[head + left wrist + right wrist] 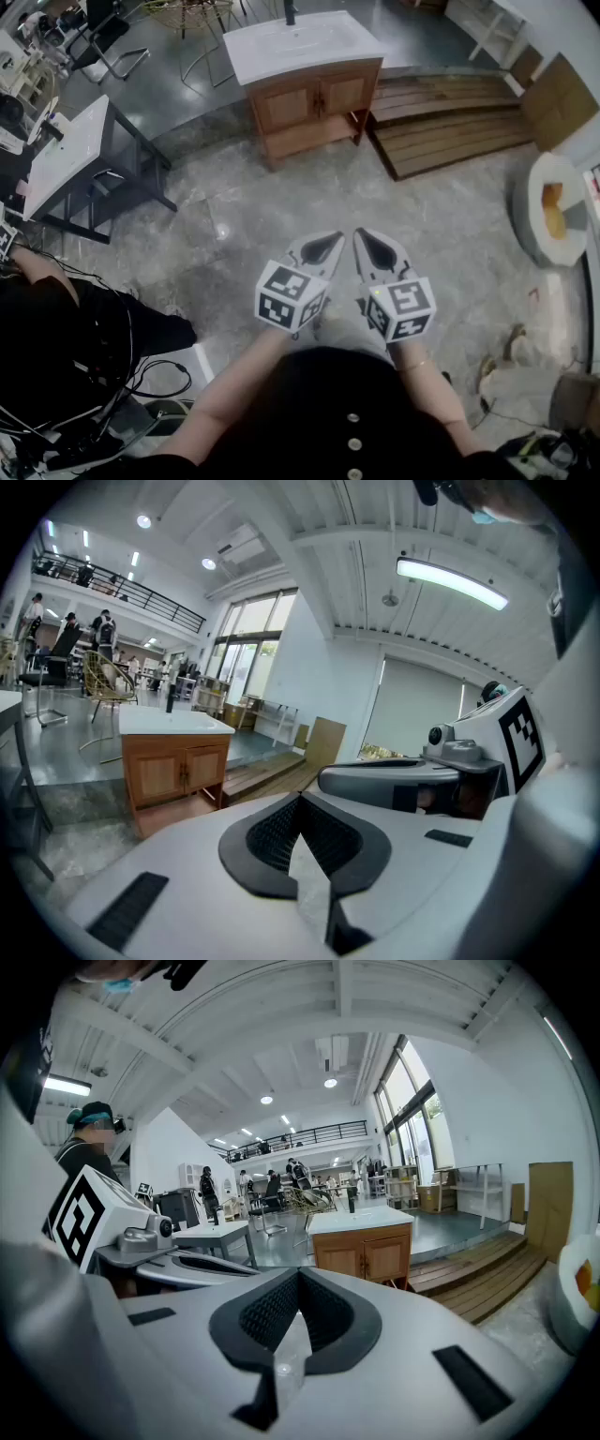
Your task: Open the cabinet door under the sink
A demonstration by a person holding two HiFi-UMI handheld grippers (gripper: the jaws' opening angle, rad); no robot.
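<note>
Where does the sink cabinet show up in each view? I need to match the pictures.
Head view: sink cabinet at top centre, doors shut.
Left gripper view: sink cabinet left of centre.
Right gripper view: sink cabinet right of centre.
Shared landmark: wooden steps, just right of it in all three.

Light-brown wooden vanity cabinet with white rectangular sink top (pixel 305 139): 1.
Panelled wooden cabinet doors on its front: 2 (door (pixel 284 106), door (pixel 346 94)).
White two-jaw grippers, each with black-and-white marker cube: 2 (left gripper (pixel 322 249), right gripper (pixel 378 251)).
White-topped table on dark metal frame (pixel 61 159): 1.
Stepped brown wooden platform (pixel 450 122): 1.
Pale round buttons on person's dark garment (pixel 354 445): 3.
</note>
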